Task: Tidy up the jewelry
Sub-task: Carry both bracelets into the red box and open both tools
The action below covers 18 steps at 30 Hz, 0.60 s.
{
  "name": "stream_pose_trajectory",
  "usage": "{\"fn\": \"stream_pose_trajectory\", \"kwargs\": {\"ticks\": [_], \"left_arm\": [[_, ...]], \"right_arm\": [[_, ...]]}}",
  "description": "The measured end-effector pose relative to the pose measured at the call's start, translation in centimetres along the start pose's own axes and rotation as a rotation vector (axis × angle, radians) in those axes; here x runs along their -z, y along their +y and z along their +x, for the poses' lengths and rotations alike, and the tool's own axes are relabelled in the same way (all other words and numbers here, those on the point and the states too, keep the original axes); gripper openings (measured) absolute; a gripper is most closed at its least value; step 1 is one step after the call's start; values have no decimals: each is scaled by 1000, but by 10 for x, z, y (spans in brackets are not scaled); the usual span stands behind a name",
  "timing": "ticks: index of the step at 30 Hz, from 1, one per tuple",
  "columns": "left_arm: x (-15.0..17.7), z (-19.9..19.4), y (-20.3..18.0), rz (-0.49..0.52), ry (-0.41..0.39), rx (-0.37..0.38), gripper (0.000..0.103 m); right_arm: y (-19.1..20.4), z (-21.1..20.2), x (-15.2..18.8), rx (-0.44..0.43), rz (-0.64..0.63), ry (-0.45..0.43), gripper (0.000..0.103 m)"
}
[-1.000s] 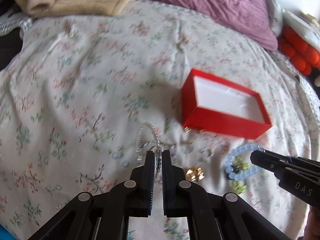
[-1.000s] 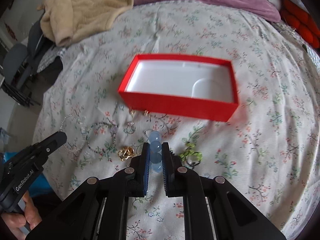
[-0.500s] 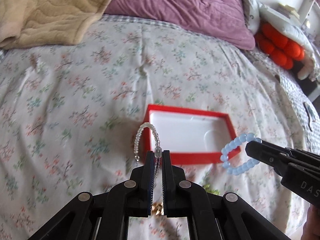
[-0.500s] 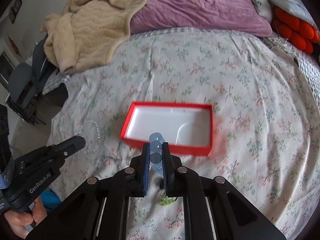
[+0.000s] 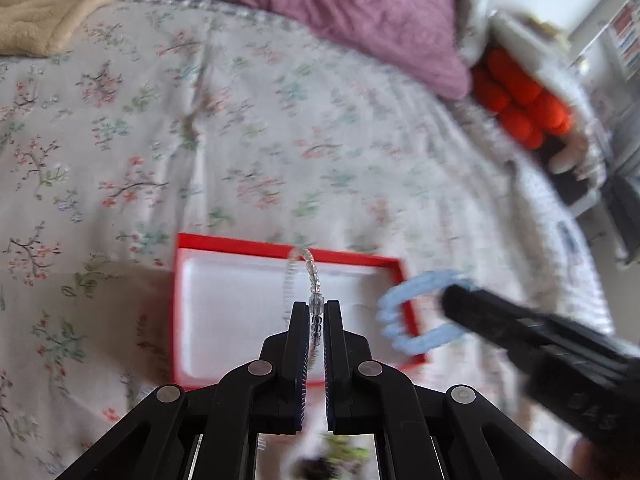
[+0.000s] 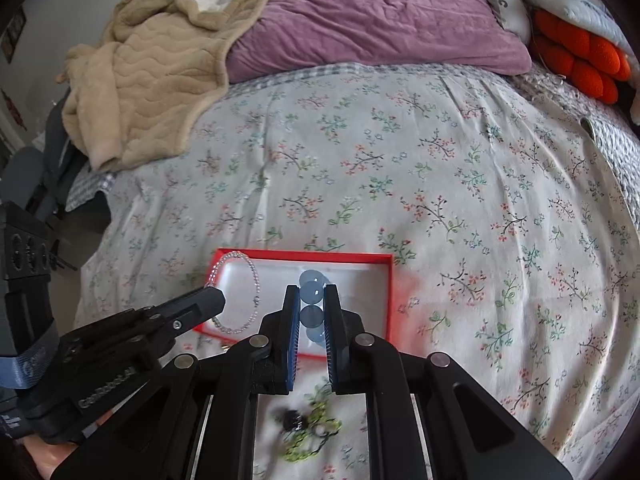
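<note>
A red box (image 5: 188, 320) with a white inside lies open on the flowered bedspread; it also shows in the right wrist view (image 6: 384, 300). My left gripper (image 5: 316, 312) is shut on a clear bead bracelet (image 5: 310, 268) and holds it over the box; the bracelet also shows in the right wrist view (image 6: 254, 280). My right gripper (image 6: 312, 300) is shut on a pale blue bead bracelet (image 6: 311, 294) and holds it over the box's right part. In the left wrist view the blue bracelet (image 5: 404, 312) hangs blurred at the box's right edge.
A green bead piece with a dark charm (image 6: 308, 428) lies on the bedspread (image 6: 440, 184) in front of the box. A beige blanket (image 6: 152, 80), a purple pillow (image 6: 380, 16) and an orange cushion (image 6: 580, 60) lie at the far side of the bed.
Both grippers lifted their bracelets off the bedspread and carried them forward to above the red box. The box now sits close under both grippers.
</note>
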<state>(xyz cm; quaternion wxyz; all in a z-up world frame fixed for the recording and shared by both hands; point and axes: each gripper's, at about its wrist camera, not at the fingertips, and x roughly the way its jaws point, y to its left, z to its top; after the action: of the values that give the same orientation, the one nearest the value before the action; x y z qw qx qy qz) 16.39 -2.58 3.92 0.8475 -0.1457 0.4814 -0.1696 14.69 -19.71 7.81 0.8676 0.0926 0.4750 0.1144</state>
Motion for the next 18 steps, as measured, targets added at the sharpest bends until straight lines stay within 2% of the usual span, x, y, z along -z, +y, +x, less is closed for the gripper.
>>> {"fn": "stream_pose_trajectory", "kwargs": {"ticks": [5,11,18], "left_arm": [[2,16,13,5,41,-101,1],[3,20,16,70,38,-211,2],[5,25,14,120,56,-268,3]], "right_arm": [[-3,13,-2,3,3,23,12],[7,23,-4,-57,-4,45,12],[-5,45,0,18,-2,96,12]]}}
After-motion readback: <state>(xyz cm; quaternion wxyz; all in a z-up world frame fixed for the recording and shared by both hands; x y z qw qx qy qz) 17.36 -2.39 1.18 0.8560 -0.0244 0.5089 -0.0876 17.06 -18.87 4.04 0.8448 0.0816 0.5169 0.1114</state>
